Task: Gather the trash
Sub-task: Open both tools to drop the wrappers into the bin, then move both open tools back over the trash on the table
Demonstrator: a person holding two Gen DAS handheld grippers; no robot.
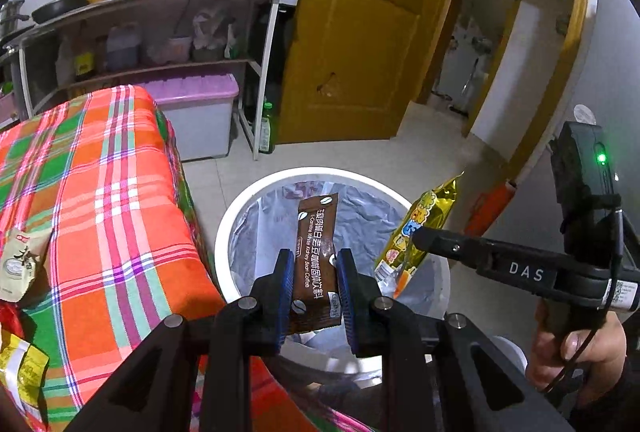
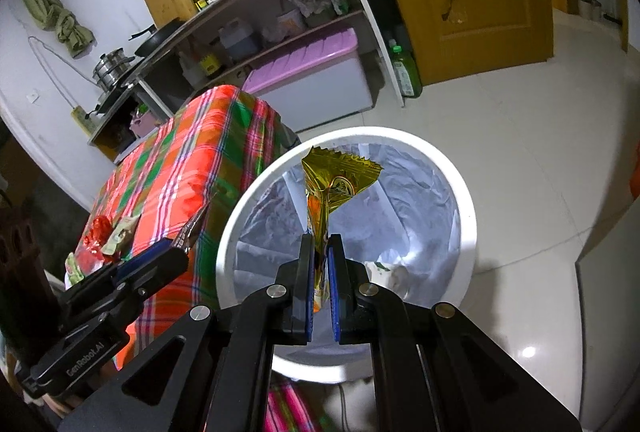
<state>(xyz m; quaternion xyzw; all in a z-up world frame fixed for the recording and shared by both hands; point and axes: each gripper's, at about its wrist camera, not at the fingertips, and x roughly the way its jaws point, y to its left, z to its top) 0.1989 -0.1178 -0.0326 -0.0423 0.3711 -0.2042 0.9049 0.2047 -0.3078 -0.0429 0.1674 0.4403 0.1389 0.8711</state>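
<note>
left gripper (image 1: 315, 274): fingers clenched on brown coffee sachet (image 1: 316, 256), held upright over white trash bin (image 1: 234, 216) (plastic liner inside). right gripper (image 2: 319, 274): fingers clenched on gold snack wrapper (image 2: 334, 184), also above the bin. further wrappers (image 1: 18, 264) lie on the plaid-covered surface (image 1: 100, 192) beside the bin.

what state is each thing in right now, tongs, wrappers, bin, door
left tongs: shut on the brown coffee sachet, held over the bin
right tongs: shut on the gold snack wrapper, also over the bin
white bin: open, lined with a bag
yellow door: open
beige wrapper: lying on the plaid cloth
</note>
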